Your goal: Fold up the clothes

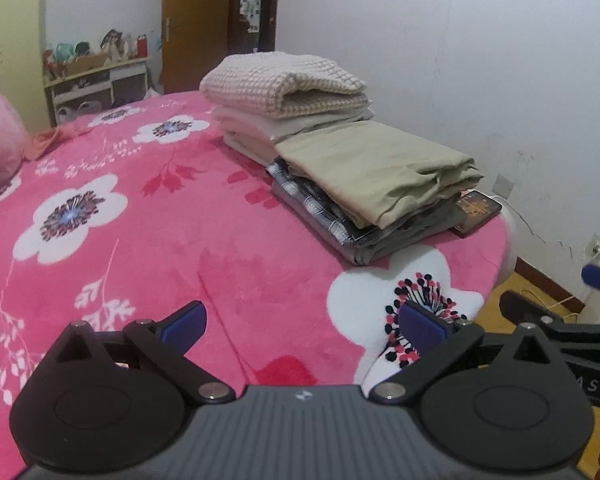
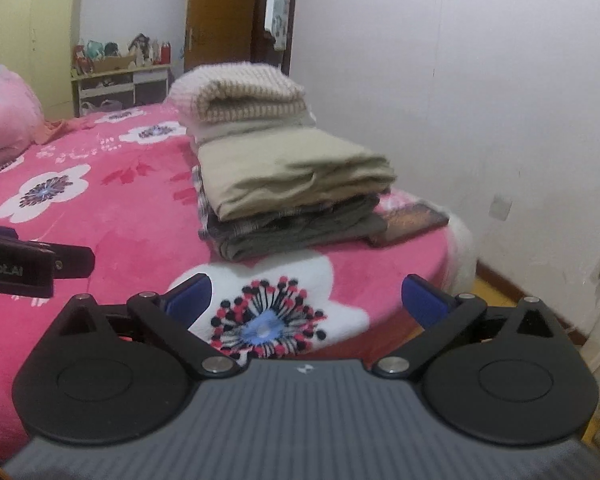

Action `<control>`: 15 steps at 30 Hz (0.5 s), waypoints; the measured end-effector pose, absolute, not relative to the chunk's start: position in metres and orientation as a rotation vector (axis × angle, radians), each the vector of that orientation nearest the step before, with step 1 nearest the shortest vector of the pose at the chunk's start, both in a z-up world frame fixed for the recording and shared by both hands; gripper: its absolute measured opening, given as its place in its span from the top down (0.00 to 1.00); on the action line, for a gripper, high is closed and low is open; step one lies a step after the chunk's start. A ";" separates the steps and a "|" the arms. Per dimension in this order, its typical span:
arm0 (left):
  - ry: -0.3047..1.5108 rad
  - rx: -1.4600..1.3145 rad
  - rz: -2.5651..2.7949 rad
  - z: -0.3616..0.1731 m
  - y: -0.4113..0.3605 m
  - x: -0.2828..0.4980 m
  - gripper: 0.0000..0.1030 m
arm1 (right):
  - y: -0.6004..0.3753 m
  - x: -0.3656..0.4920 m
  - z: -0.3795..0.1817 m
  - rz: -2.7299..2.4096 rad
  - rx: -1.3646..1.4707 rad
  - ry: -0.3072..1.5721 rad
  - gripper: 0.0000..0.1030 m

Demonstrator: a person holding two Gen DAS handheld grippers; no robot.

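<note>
Two stacks of folded clothes sit along the bed's right edge. The nearer stack has a folded khaki garment (image 1: 374,170) (image 2: 288,172) on top of checked and grey pieces (image 1: 340,224). Behind it lies a folded waffle-knit blanket (image 1: 284,82) (image 2: 240,88) over beige items. My left gripper (image 1: 302,326) hovers open over the pink floral bedspread (image 1: 140,240), short of the stacks, with nothing between its blue pads. My right gripper (image 2: 306,300) is open too, above a white flower print near the bed's corner, nothing in it. Each gripper shows at the edge of the other's view.
A dark patterned box (image 1: 476,210) lies by the nearer stack at the bed edge. A pink pillow (image 2: 8,120) sits at the far left. The white wall (image 1: 480,60) runs close on the right, with wooden floor below. A shelf (image 1: 96,84) and door stand beyond the bed.
</note>
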State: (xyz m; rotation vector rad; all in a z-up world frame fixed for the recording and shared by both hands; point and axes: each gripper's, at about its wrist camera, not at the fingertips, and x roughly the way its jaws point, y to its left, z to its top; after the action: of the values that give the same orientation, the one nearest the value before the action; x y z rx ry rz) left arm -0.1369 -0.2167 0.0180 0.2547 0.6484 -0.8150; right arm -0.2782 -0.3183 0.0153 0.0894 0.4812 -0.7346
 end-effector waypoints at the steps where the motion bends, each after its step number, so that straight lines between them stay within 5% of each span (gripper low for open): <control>1: 0.649 0.255 -0.814 0.018 -0.216 -0.138 0.00 | -0.316 -0.278 0.017 -0.742 0.069 0.480 0.01; 15: 0.646 0.298 -0.764 0.013 -0.216 -0.144 0.00 | -0.308 -0.278 0.018 -0.780 0.048 0.528 0.01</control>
State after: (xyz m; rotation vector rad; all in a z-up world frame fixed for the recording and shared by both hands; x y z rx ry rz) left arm -0.1442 -0.2159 0.0129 0.2985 0.6465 -0.7636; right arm -0.2779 -0.3083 0.0176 0.0479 0.5279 -0.7797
